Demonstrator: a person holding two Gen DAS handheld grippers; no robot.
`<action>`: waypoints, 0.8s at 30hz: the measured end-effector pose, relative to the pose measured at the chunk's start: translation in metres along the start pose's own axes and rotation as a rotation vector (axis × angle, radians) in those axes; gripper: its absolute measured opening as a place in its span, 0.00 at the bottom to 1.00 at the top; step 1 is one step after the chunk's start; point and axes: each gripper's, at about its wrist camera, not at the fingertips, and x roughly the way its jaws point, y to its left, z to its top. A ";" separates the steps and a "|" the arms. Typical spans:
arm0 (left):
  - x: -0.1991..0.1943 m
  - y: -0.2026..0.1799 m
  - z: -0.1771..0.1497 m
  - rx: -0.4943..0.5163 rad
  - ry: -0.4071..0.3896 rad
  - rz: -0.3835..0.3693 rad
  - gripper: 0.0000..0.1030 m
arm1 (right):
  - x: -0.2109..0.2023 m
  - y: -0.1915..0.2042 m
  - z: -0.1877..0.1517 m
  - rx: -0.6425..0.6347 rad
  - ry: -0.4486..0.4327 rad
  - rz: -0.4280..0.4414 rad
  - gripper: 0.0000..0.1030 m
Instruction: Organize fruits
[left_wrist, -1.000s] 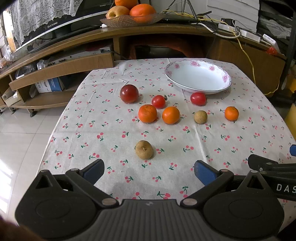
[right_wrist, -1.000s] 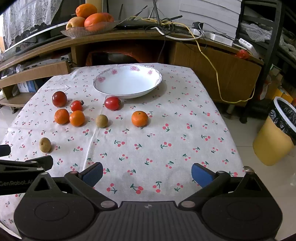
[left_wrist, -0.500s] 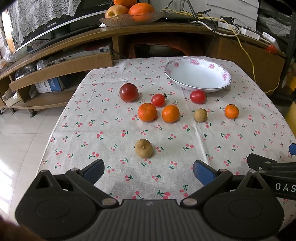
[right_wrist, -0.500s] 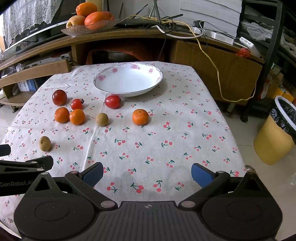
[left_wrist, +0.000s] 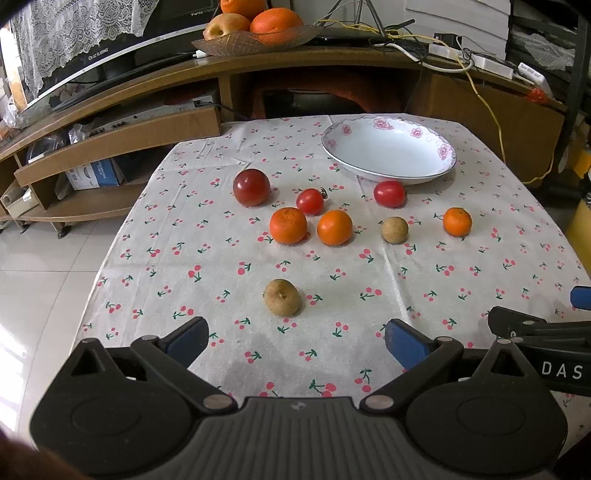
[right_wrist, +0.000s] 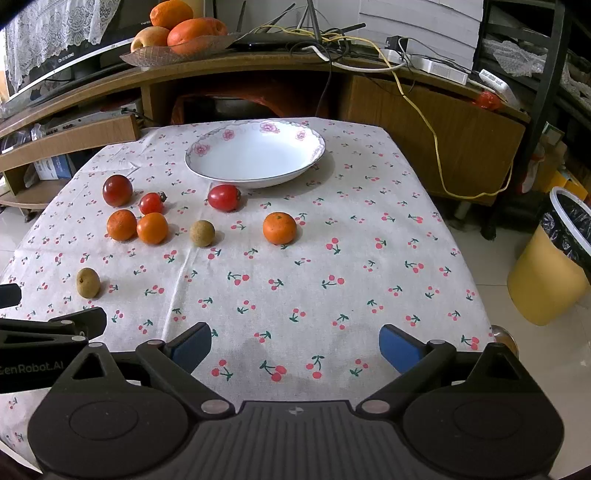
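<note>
Several fruits lie on a cherry-print tablecloth (left_wrist: 229, 369). A white flowered bowl (left_wrist: 388, 147) stands empty at the far side, also in the right wrist view (right_wrist: 255, 155). In front of it lie a dark red plum (left_wrist: 251, 187), two red tomatoes (left_wrist: 310, 201) (left_wrist: 389, 194), three oranges (left_wrist: 288, 225) (left_wrist: 334, 227) (left_wrist: 457, 221) and two small brown fruits (left_wrist: 395, 230) (left_wrist: 282, 297). My left gripper (left_wrist: 295, 339) is open and empty, just short of the nearer brown fruit. My right gripper (right_wrist: 295, 347) is open and empty over the table's near edge.
A wooden TV stand (right_wrist: 332, 70) behind the table carries a dish of fruit (right_wrist: 173, 33) and cables. A yellow bin (right_wrist: 550, 266) stands on the floor to the right. The tiled floor (left_wrist: 37, 280) lies to the left.
Both grippers have crept slightly forward toward the fruits. The fruits and bowl have not moved. Both stay open.
</note>
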 end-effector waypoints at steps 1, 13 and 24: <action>0.000 0.000 0.000 0.001 0.000 0.001 1.00 | 0.000 0.000 0.000 -0.001 0.001 0.000 0.93; 0.002 0.003 -0.001 -0.018 0.001 -0.027 1.00 | -0.002 0.000 0.001 0.000 -0.004 0.002 0.93; 0.005 0.002 -0.002 -0.012 0.011 -0.023 1.00 | -0.001 0.000 0.001 0.005 -0.001 0.012 0.93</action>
